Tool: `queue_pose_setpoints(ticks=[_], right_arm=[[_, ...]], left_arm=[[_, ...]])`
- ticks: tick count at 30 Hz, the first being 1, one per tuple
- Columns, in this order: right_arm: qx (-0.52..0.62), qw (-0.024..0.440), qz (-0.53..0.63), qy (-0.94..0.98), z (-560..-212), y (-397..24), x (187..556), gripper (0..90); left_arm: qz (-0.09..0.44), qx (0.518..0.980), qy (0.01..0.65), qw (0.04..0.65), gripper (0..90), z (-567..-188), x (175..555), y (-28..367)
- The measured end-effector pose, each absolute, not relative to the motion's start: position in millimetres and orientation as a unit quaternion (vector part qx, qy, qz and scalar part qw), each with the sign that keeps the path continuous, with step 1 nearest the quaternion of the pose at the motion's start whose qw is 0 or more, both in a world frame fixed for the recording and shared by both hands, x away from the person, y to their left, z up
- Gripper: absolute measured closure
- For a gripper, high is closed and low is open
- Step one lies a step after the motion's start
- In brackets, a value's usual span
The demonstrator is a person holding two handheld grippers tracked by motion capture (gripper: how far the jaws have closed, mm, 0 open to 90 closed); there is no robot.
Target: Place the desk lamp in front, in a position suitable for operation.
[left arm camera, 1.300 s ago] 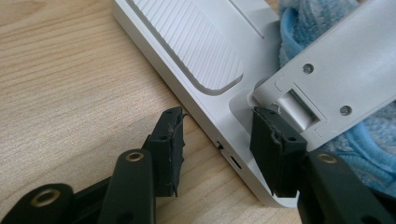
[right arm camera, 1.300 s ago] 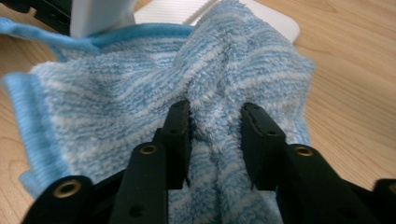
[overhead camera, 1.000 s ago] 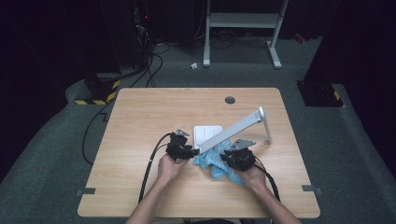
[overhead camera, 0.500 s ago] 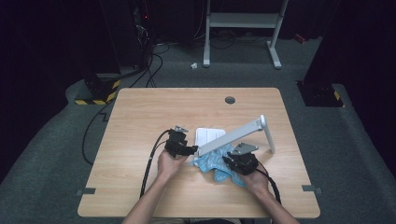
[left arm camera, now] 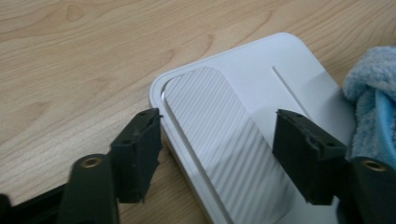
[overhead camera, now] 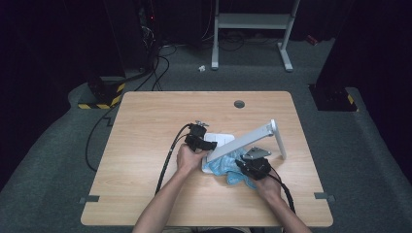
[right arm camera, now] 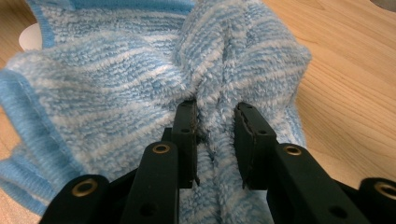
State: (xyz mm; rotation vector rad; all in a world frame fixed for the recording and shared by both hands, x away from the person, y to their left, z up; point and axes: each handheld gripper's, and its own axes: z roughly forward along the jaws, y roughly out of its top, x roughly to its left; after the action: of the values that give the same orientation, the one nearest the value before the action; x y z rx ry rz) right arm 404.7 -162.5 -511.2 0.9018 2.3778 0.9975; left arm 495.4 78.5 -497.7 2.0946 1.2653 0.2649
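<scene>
Looking down from the high view, the white stand [overhead camera: 252,140] sits mid-frame on the surface [overhead camera: 145,126], its arm slanting toward upper right.

Left gripper view: left gripper [left arm camera: 217,140] spread, straddling the stand's base corner.

Right gripper view: right gripper [right arm camera: 215,140] pinching the blue cloth [right arm camera: 116,84], beside the base.

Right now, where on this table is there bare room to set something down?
The table's left half, past the left gripper and its cable, is bare wood, as is the far strip around the grommet hole. The middle is crowded: white stand, blue cloth, right gripper.
</scene>
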Motion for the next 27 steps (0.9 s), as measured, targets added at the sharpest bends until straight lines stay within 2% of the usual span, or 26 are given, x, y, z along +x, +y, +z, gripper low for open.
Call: queue_pose_setpoints(ticks=[9,11,14,16,19,23,27], right_arm=[[0.306,0.173,0.364,0.862,-510.9,-166.8,400.5,70.1],[0.298,0.176,0.359,0.867,-508.9,-166.9,397.0,65.4],[0.302,0.208,0.352,0.861,-508.4,-166.5,394.6,48.5],[0.319,0.204,0.362,0.852,-510.1,-164.2,396.0,45.2],[0.327,0.176,0.374,0.850,-510.5,-161.6,398.5,51.9],[0.297,0.173,0.378,0.860,-507.9,-156.0,392.3,64.3],[0.274,0.169,0.395,0.861,-502.8,-154.5,386.2,69.5]], left_arm=[[0.098,0.802,0.490,0.328,36.4,-496.7,489.6,77.1],[0.100,0.800,0.492,0.328,36.8,-496.8,485.0,77.7],[0.102,0.794,0.501,0.330,37.0,-497.5,480.1,79.4],[0.101,0.788,0.507,0.334,36.8,-499.0,478.9,80.6],[0.105,0.788,0.509,0.331,36.5,-500.1,478.7,81.2],[0.105,0.788,0.509,0.330,37.2,-499.7,478.4,82.0],[0.106,0.788,0.509,0.329,37.3,-499.2,478.0,82.1]])
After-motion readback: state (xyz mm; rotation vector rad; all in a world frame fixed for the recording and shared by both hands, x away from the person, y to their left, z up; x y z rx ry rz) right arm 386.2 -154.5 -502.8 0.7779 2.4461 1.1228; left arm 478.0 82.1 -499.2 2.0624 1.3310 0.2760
